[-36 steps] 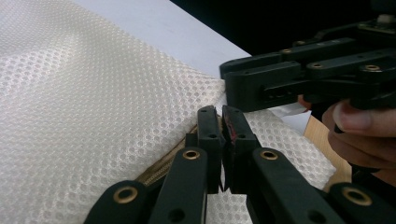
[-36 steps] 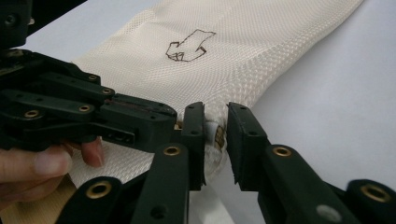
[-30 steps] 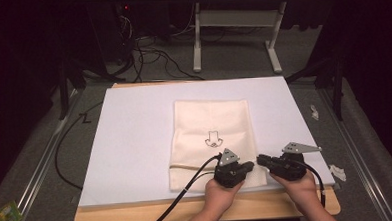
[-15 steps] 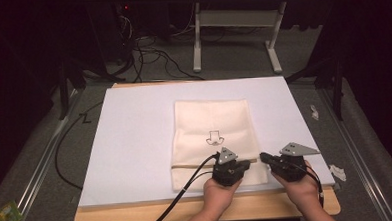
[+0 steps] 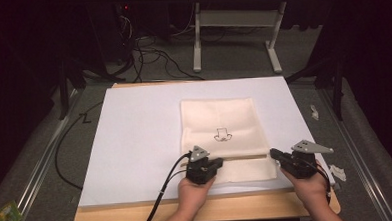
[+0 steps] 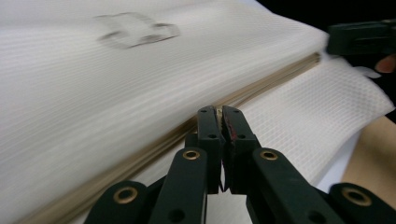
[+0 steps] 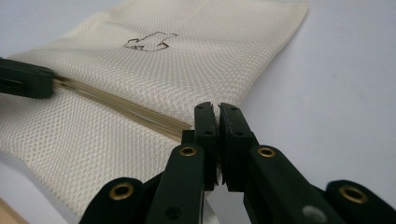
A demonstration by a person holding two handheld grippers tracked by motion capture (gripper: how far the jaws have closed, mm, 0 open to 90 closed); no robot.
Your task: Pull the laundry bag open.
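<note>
A cream mesh bag [image 5: 218, 122] with a small black printed mark [image 5: 223, 135] lies flat on the white sheet [image 5: 135, 143]. Its zipper [image 5: 246, 157] runs across near the front edge. My left gripper [image 5: 200, 160] is shut with its tips on the zipper line, toward the bag's left side; in the left gripper view the jaws [image 6: 220, 110] meet right at the zipper [image 6: 280, 77]. My right gripper [image 5: 274, 153] is shut at the zipper's right end, on the bag's edge [image 7: 215, 106]. In the right gripper view the left gripper [image 7: 23, 77] sits farther along the zipper [image 7: 116, 105].
The sheet covers a wooden tabletop whose bare front edge [image 5: 138, 213] lies by the person's hands. Small white scraps [image 5: 337, 172] lie off the table's right side. Cables [image 5: 146, 47] and table legs [image 5: 197, 40] are on the floor beyond.
The left gripper has slid leftward along the zipper line, away from the right gripper. The right gripper has stayed at the bag's right edge.
</note>
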